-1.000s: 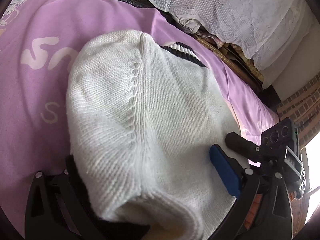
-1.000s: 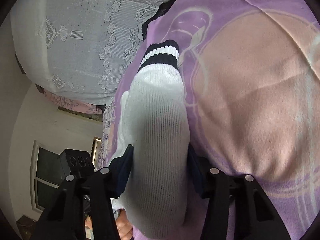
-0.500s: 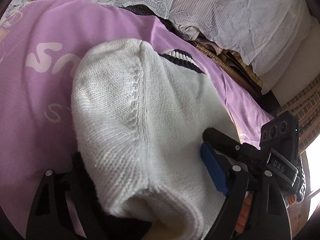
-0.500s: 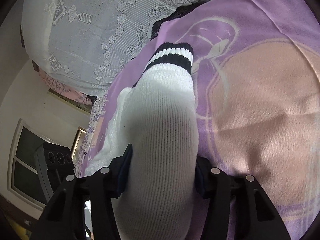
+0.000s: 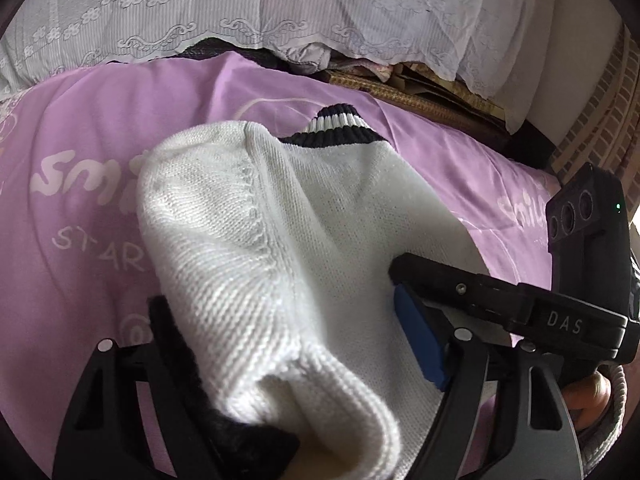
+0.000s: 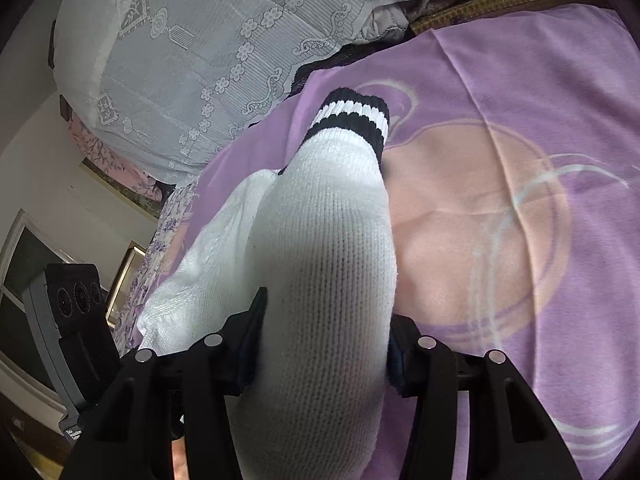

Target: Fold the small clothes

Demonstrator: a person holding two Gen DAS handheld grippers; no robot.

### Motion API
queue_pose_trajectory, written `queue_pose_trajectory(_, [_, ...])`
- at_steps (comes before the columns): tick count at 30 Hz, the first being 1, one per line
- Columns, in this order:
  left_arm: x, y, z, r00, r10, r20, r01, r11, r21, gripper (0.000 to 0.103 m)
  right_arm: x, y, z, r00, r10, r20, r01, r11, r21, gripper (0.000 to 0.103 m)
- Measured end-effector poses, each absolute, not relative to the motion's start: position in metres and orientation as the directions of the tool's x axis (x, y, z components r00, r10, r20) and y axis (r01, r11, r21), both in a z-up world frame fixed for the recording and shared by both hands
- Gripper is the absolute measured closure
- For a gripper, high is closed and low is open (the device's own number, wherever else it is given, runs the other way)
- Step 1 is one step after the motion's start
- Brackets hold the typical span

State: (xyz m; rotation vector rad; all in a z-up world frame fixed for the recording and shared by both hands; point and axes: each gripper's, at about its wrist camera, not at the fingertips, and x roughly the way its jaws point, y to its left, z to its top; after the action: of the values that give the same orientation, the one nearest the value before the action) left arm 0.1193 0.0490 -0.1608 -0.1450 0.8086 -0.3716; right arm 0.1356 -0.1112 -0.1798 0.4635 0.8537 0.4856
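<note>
A small white knit sweater [image 5: 280,240] with black-and-white striped trim lies on a purple blanket [image 5: 100,128]. In the left wrist view my left gripper [image 5: 288,360] is shut on a bunched fold of its body, with a dark hem edge [image 5: 188,364] beside the left finger. The right gripper's body [image 5: 520,312] shows at the right, over the sweater's edge. In the right wrist view my right gripper [image 6: 324,348] is shut on the white sleeve [image 6: 328,240], whose striped cuff [image 6: 352,120] points away from me.
A white lace cover [image 5: 280,12] drapes over things behind the blanket, also shown in the right wrist view [image 6: 200,52]. A woven mat edge [image 5: 420,100] and a brick wall [image 5: 600,112] lie at the back right. A window [image 6: 28,264] is at the left.
Both grippers have kept their hold and moved. The sweater's collar and cuff now sit nearer the middle of the views, and the right gripper's body has come closer over the sweater.
</note>
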Motion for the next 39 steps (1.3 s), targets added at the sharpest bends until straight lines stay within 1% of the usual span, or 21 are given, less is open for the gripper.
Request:
queue_pose_trajectory(6, [0.116,0.006,-0.155,0.607,-0.407,-0.682,0.326,0.911,-0.253,0.028,0.117,-0.154,-0.172,0.596,0.536,-0.598,-0.183,0.815,0.549,0.053])
queue_pose_trajectory(12, [0.119,-0.057,-0.148,0.572,-0.468,-0.674,0.413,0.874,-0.256,0.03,0.094,-0.219,-0.155,0.671,0.452,-0.588,-0.122,0.849,0.514,0.053])
queue_pose_trajectory(20, [0.13,-0.184,-0.133,0.53,-0.535,-0.658,0.56,0.804,-0.203,0.037,0.066,-0.337,-0.131,0.801,0.251,-0.543,0.041,0.883,0.467,0.054])
queue_pose_trajectory(27, [0.127,-0.282,-0.119,0.544,-0.564,-0.621,0.652,0.75,-0.11,0.038,0.045,-0.417,-0.115,0.87,0.086,-0.485,0.161,0.88,0.446,0.054])
queue_pose_trajectory(31, [0.128,-0.316,-0.116,0.548,-0.574,-0.608,0.676,0.733,-0.082,0.039,0.038,-0.446,-0.116,0.888,0.018,-0.459,0.221,0.859,0.461,0.054])
queue_pose_trajectory(35, [0.135,-0.328,-0.118,0.553,-0.578,-0.6,0.679,0.73,-0.079,0.04,0.041,-0.458,-0.118,0.89,-0.013,-0.455,0.252,0.847,0.468,0.054])
queue_pose_trajectory(37, [0.137,-0.332,-0.12,0.587,-0.552,-0.592,0.667,0.744,-0.032,0.041,0.046,-0.458,-0.122,0.885,-0.036,-0.464,0.268,0.854,0.446,0.054])
queue_pose_trajectory(38, [0.137,-0.335,-0.123,0.603,-0.532,-0.594,0.664,0.747,0.006,0.046,0.05,-0.458,-0.126,0.875,-0.052,-0.48,0.283,0.862,0.421,0.054])
queue_pose_trajectory(39, [0.137,-0.34,-0.127,0.614,-0.507,-0.605,0.659,0.751,0.038,0.047,0.054,-0.457,-0.131,0.858,-0.068,-0.508,0.305,0.865,0.399,0.054])
